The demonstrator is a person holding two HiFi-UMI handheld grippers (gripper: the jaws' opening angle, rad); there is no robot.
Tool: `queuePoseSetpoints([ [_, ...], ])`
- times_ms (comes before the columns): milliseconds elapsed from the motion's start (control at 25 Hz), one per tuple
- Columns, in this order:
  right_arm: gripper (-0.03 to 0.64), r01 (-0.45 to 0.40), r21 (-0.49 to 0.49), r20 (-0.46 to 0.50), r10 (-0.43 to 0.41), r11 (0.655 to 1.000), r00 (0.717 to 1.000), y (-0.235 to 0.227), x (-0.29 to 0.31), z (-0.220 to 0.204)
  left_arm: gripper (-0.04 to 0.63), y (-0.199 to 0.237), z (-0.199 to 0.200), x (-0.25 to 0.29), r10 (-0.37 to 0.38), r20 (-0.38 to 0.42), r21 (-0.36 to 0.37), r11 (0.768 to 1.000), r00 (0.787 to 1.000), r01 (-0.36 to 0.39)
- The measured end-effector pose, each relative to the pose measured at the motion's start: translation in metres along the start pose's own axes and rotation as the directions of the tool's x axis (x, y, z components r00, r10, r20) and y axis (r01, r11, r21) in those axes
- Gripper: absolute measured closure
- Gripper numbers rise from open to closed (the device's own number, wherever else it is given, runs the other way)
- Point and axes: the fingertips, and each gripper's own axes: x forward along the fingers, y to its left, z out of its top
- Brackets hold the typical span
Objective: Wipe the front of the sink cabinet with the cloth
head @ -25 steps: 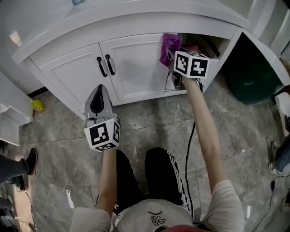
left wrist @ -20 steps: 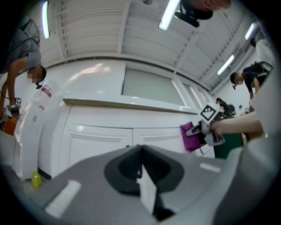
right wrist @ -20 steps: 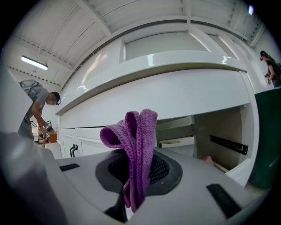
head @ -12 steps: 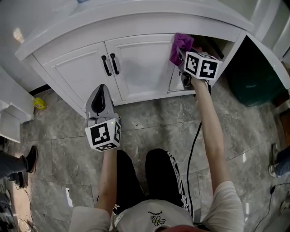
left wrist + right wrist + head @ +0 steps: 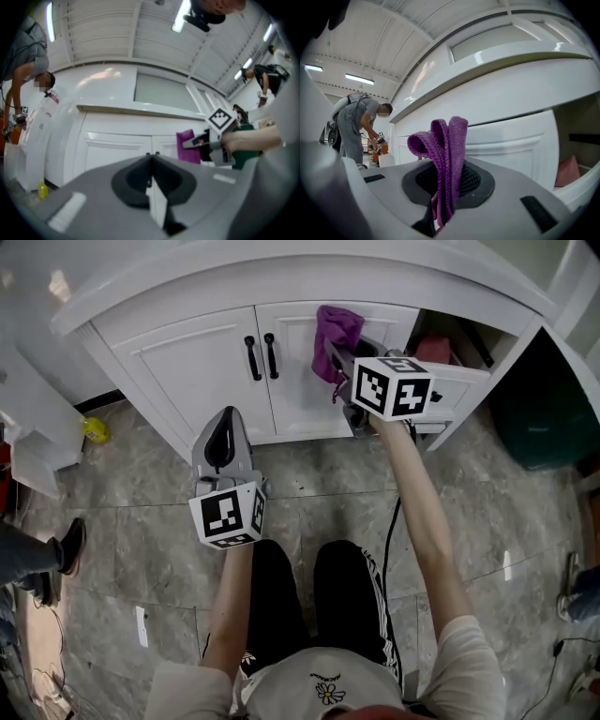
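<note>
Purple knitted cloth [image 5: 336, 334], folded and standing upright, is clamped between the closed jaws of the right hand-held gripper [image 5: 336, 357]. The right gripper view shows the cloth [image 5: 445, 159] filling the gap between the jaws, with the panelled door just behind it. Compared with a second ago, the cloth sits nearer the two black bar handles [image 5: 261, 356] at the centre of the white sink cabinet [image 5: 187, 362]. It has travelled leftward across the right-hand door [image 5: 300, 381], away from the open compartment at the cabinet's right end. This reads as a wiping stroke under way on that door, though actual contact with the panel cannot be confirmed. The left hand-held gripper [image 5: 223, 423] remains low over the grey stone-tile floor [image 5: 122, 521], well apart from the cabinet, with its jaws [image 5: 151, 161] together and nothing between them. By this judgement the left-hand door [image 5: 202, 367] is still to be wiped.
</note>
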Motion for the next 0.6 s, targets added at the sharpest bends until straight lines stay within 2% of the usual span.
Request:
queuePoseSetpoints([
  [280,0.565,-0.071,-0.027,-0.083,0.068,0.997,0.994,0.052,0.048,-0.04,0.589,0.01,-0.003,-0.004,-0.002,0.002,-0.012,1.0,1.0,0.002],
  [600,0.565,-0.047,-0.063,-0.094,0.041,0.997,0.995,0.054,0.062,-0.054,0.589,0.009,-0.021,-0.01,-0.003,-0.02,-0.031,1.0,1.0,0.003],
])
